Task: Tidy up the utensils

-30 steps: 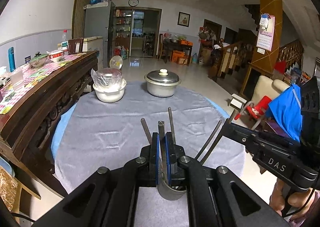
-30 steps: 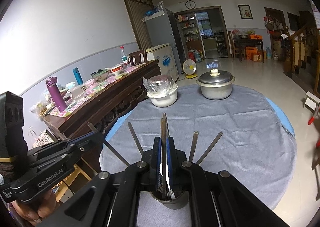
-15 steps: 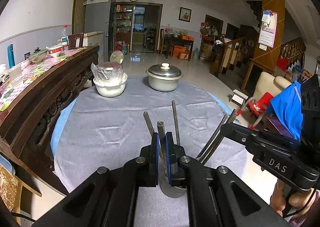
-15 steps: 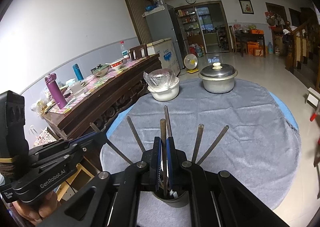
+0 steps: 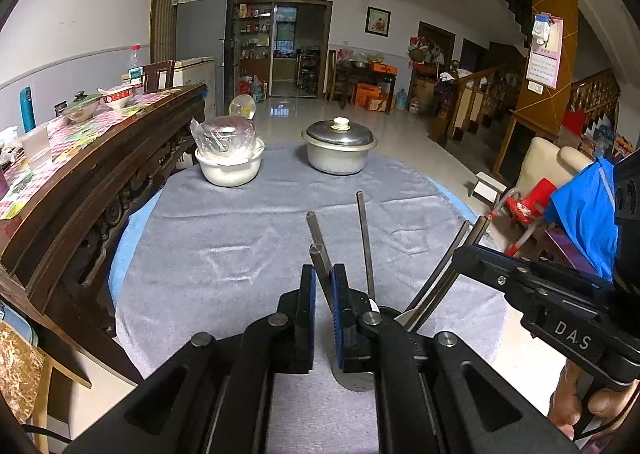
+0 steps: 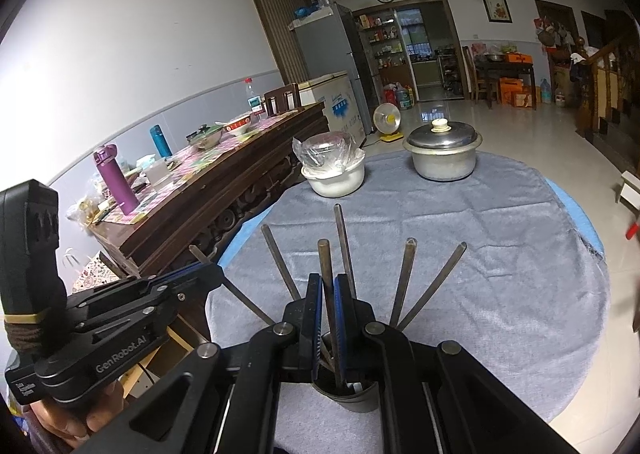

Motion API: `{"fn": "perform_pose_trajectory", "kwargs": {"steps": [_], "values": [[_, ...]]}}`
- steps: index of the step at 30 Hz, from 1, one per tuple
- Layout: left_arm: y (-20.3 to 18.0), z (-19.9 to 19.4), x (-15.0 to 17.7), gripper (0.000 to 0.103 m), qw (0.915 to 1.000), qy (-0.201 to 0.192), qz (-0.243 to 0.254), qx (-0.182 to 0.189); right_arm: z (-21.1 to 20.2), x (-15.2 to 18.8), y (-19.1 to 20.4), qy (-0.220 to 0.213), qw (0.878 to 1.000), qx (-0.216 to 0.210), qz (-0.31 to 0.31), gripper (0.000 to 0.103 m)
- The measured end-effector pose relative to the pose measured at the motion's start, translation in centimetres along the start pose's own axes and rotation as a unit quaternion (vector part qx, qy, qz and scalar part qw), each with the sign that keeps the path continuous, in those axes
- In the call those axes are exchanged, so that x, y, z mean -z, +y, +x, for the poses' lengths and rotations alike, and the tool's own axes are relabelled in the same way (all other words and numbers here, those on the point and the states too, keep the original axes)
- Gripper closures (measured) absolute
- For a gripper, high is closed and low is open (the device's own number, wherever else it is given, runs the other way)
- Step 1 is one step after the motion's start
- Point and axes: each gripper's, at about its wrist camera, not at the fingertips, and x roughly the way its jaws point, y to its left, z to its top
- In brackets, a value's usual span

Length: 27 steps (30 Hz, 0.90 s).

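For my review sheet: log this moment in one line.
left gripper shut on utensil handle | right gripper shut on second handle | both utensils in metal cup | cup on grey cloth

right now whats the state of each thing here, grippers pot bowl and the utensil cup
left gripper: jaws shut on a utensil handle
right gripper: jaws shut on a utensil handle
metal cup: upright on the grey cloth, utensil handles fanned out of it
metal pot: lid on
white bowl: covered with clear plastic wrap
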Motion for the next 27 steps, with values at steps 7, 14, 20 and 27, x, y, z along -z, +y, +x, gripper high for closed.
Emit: {"fn": "perform_pose_trajectory", "kwargs": {"steps": [7, 14, 20, 27], "values": [[0.5, 0.0, -0.1, 0.082, 0.9999, 0.005, -0.006, -0.008, -0.2, 0.0, 0.1, 0.0, 1.0, -0.01, 0.003, 0.094], [0.7, -0.7, -0.4, 0.051, 0.9997, -0.006, -0.002, -0.023, -1.1, -0.4, -0.4, -0.005, 0.999, -0.025, 0.025, 0.094], [1.0, -1.1, -0.4, 0.04, 0.9993, -0.01, -0.005, -0.034, -2.2, -0.8, -1.8, -0.026, 0.998, -0.028, 0.055, 0.07], [1.4, -1.7, -0.2, 0.03, 0.9966, -0.019, 0.005, -0.079, -3.7, -1.1, -2.5, -0.046, 0.997, -0.016, 0.059, 0.062]]}}
